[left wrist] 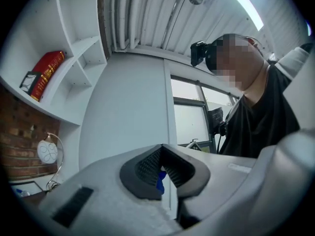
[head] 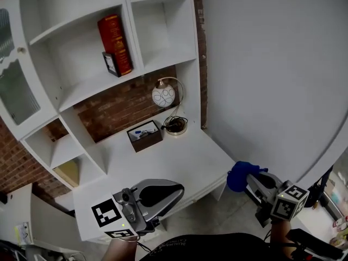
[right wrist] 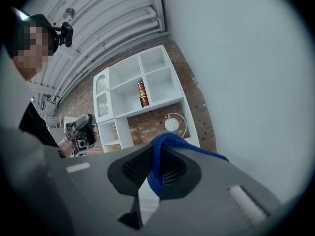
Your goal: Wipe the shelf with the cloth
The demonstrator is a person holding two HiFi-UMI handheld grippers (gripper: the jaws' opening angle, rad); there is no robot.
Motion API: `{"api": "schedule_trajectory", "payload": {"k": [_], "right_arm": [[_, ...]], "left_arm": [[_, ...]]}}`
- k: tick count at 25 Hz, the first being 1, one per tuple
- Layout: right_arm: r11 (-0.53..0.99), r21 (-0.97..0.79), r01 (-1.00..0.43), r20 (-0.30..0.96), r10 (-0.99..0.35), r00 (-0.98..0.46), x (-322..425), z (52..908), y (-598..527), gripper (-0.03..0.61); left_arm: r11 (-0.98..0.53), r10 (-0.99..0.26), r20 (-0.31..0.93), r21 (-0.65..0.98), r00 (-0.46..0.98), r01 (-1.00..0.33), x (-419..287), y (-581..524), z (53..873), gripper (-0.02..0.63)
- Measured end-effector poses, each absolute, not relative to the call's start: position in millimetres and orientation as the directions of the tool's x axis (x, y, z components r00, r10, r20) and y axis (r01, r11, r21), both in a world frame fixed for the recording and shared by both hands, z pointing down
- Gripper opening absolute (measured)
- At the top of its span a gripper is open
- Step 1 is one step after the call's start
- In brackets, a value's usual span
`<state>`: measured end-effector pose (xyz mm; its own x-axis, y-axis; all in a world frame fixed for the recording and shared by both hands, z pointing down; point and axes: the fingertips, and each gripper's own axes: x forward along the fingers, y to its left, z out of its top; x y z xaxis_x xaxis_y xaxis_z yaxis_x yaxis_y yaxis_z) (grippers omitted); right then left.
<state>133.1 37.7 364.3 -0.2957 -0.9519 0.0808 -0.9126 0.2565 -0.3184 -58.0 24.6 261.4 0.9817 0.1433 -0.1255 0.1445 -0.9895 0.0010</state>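
The white shelf unit [head: 89, 86] stands over a white desk [head: 187, 162] and also shows far off in the right gripper view [right wrist: 156, 85]. A blue cloth [head: 240, 176] hangs bunched from my right gripper [head: 255, 181], low at the right, off the desk's front corner. In the right gripper view the cloth [right wrist: 170, 142] drapes over that gripper [right wrist: 156, 159], whose jaws are shut on it. My left gripper [head: 173, 190] hovers over the desk's front edge, jaws shut [left wrist: 162, 156] with nothing held.
A red book [head: 115, 43] and a small dark frame [head: 111, 64] stand on the middle shelf. On the desk sit a globe lamp [head: 164, 95] and a brown box [head: 144, 136]. A plain wall [head: 272, 64] rises at the right; a glass door [head: 13, 91] at the left.
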Motion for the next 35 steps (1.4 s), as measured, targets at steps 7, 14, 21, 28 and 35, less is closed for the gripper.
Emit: {"api": "schedule_trajectory", "payload": {"k": [7,14,21,28,35], "right_arm": [[0.316,-0.369,-0.874,0.083,-0.925,-0.37,142.4,384.5,-14.4,0.034],[0.324,-0.401,-0.857,0.082,-0.919,-0.386,160.6,385.6,-88.2,0.034],[0.325,-0.388,-0.863,0.074,-0.922,-0.38,175.8,367.2,-168.8,0.034],[0.28,-0.396,-0.874,0.08,-0.938,-0.337,192.5,370.4,-234.3,0.034],[0.294,-0.409,-0.864,0.09,-0.929,-0.359,195.5,376.4,-266.9,0.034]], "left_arm": [[-0.998,-0.032,-0.105,0.059,0.994,-0.026,-42.6,-26.4,276.4,0.003],[-0.99,-0.075,-0.087,0.124,0.993,-0.064,-30.9,-110.0,284.0,0.003],[-0.992,-0.069,-0.103,0.111,0.992,-0.057,-10.4,-195.5,267.2,0.003],[-0.992,-0.082,-0.089,0.1,0.993,-0.073,-4.2,-261.0,271.2,0.003],[-0.981,-0.14,-0.091,0.145,0.986,-0.125,-6.5,-295.2,285.0,0.003]]}}
